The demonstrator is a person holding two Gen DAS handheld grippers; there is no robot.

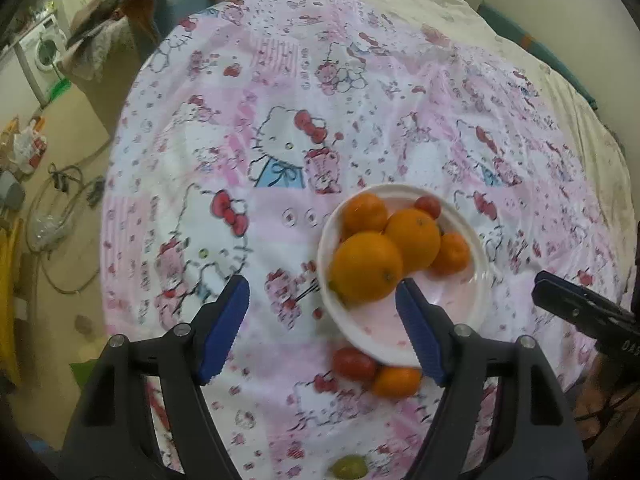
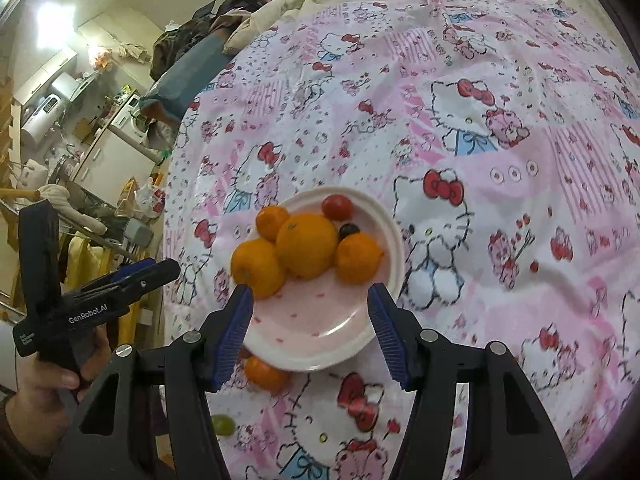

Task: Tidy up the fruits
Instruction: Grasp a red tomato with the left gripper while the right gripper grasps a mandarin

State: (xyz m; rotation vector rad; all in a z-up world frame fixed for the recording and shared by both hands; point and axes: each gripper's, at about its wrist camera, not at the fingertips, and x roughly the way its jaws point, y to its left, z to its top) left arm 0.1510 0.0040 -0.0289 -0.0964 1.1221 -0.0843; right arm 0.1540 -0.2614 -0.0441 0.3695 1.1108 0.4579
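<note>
Sitting in the white plate on the bed are oranges and a cherry tomato. Outside it lie a tomato, a small orange and a green grape, so the sorting looks mostly done. Left claw and right claw both hang released, holding nothing.

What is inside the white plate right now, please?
The plate holds four oranges, a red tomato and a small dark fruit mostly hidden behind an orange. Anything beneath the pile is covered.
</note>
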